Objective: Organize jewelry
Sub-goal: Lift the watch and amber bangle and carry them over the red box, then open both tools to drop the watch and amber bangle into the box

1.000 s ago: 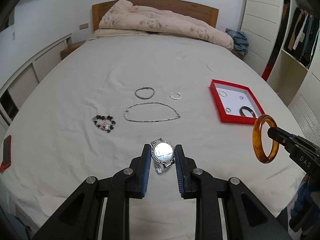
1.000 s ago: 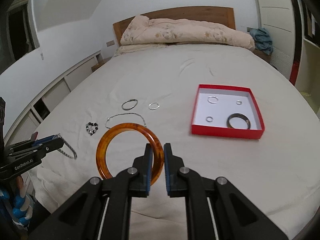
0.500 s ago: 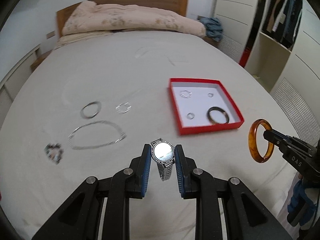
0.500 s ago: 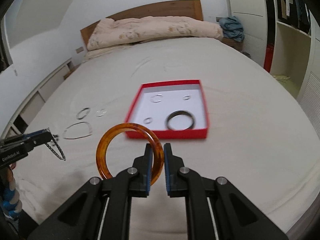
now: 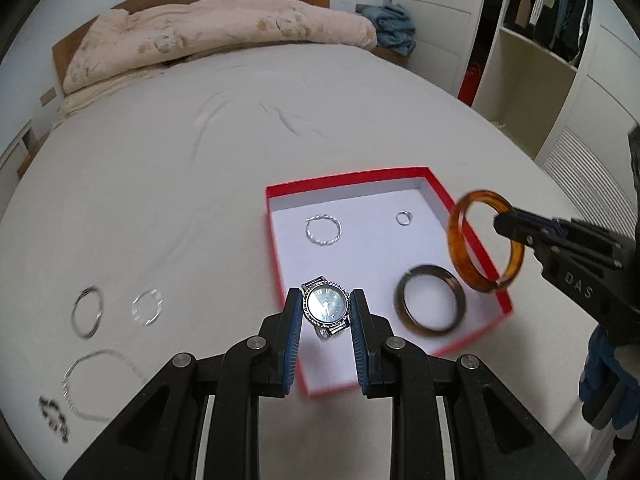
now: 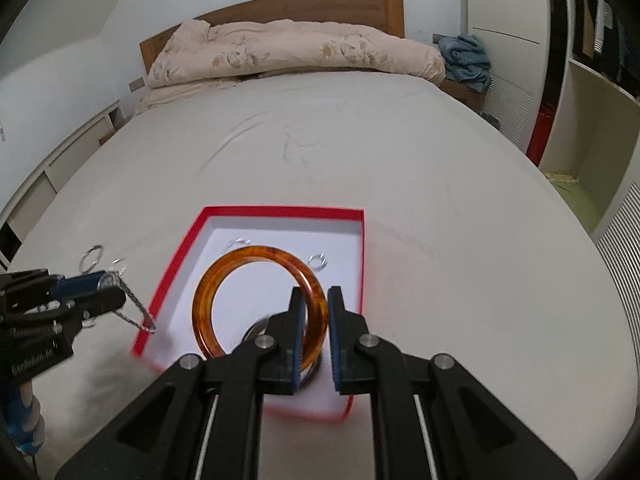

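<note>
Left hand-held gripper (image 5: pixel 326 312) pinching silver watch (image 5: pixel 325 307) above near edge of red box (image 5: pixel 444 196) on bed (image 5: pixel 160 184). Right hand-held gripper (image 6: pixel 314 316) clamped on amber bangle (image 6: pixel 224 276), held over box, above dark bangle (image 5: pixel 430 305).

"DAS" shows on the right gripper (image 5: pixel 505 227); the left gripper's (image 6: pixel 114 298) label is perhaps "GenRobot.AI".

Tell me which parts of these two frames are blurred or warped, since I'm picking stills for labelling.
Left wrist view: the loose silver rings and the beaded bracelet on the bed are smeared; the watch in the left gripper stays sharp. Right wrist view: the red box has a streaked near rim; the amber bangle is crisp. Both views bow the bed edges, fisheye style.
</note>
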`<state>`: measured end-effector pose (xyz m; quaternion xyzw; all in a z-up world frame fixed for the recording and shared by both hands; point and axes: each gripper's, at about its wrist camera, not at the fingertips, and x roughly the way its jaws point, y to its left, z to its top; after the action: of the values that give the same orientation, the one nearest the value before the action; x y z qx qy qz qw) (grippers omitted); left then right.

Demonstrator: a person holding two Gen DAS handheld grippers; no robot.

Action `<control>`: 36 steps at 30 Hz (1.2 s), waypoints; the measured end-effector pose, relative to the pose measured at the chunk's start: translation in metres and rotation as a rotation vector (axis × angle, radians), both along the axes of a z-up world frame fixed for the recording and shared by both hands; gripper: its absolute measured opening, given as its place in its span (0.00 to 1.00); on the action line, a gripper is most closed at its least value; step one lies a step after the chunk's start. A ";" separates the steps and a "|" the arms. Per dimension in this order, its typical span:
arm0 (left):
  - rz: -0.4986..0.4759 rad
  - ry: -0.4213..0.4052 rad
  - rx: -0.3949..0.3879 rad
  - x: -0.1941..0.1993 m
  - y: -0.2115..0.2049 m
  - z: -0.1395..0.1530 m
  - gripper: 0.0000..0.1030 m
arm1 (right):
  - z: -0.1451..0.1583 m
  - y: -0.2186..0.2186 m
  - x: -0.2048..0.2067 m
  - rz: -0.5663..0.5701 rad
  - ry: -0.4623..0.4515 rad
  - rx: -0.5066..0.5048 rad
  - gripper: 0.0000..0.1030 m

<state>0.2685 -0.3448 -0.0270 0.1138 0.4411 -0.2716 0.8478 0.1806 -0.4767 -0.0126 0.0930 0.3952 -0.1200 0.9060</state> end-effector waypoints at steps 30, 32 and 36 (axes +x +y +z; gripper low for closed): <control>-0.073 0.054 0.042 0.041 -0.031 -0.077 0.26 | -0.073 -0.005 0.091 0.173 0.222 -0.141 0.11; -0.075 0.060 0.034 0.040 -0.027 -0.074 0.35 | -0.069 -0.004 0.088 0.159 0.218 -0.137 0.16; -0.078 0.069 0.026 0.037 -0.022 -0.067 0.38 | -0.053 -0.003 0.076 0.148 0.193 -0.135 0.28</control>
<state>0.3050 -0.3666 -0.0942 0.1324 0.4686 -0.3026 0.8193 0.2566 -0.4795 -0.0655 -0.0096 0.4772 -0.0878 0.8743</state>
